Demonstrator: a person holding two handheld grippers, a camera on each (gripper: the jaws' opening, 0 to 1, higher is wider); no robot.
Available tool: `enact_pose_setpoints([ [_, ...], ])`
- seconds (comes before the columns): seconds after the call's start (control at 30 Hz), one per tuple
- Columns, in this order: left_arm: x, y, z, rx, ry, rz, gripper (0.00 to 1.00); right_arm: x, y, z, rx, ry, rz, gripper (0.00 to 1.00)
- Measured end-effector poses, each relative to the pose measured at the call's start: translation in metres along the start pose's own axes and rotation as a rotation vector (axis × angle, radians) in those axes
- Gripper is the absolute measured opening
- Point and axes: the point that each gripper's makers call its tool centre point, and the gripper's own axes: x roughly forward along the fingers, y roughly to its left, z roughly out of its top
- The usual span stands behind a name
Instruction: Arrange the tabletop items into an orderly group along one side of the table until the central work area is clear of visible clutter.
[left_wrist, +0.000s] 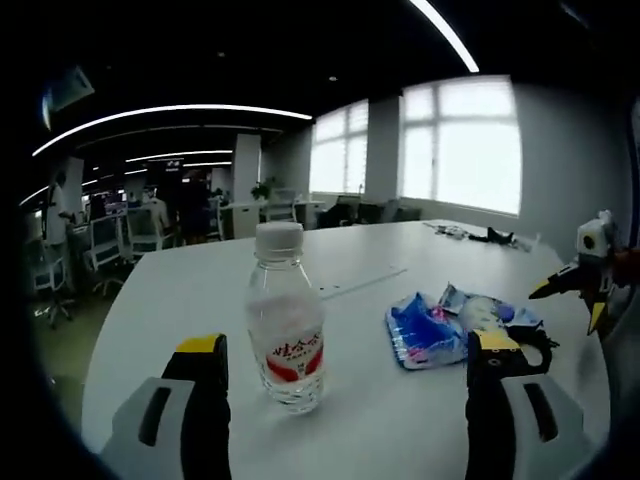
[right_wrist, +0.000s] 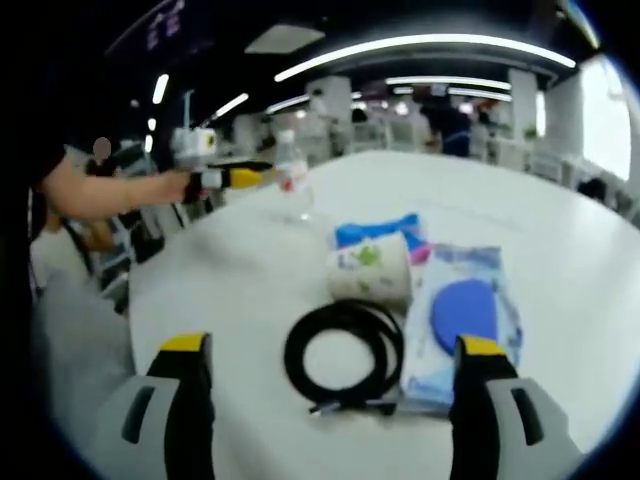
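A clear water bottle with a white cap and a red label stands upright on the white table. It is between the jaws of my open left gripper, nearer the left jaw, and neither jaw touches it. To its right lie blue packets. My right gripper is open above a coiled black cable. Beyond the cable are a white tissue pack, a blue packet and a clear bag holding a blue round item. The bottle stands far off, with the left gripper at it.
The right gripper comes in from the right edge of the left gripper view. A person's arm holds the left gripper. Small dark items lie at the table's far end. Office chairs and desks stand beyond the table's left edge.
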Motion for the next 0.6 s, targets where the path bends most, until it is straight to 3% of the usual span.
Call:
enact_pose_setpoints([
  [0.23, -0.004, -0.035, 0.001, -0.001, 0.014, -0.035, 1.00, 0.000, 0.001, 0.003, -0.008, -0.005, 0.007, 0.97],
  [0.6, -0.003, -0.083, 0.017, -0.014, 0.002, -0.097, 1.00, -0.002, 0.004, 0.003, -0.011, -0.012, 0.017, 0.97],
])
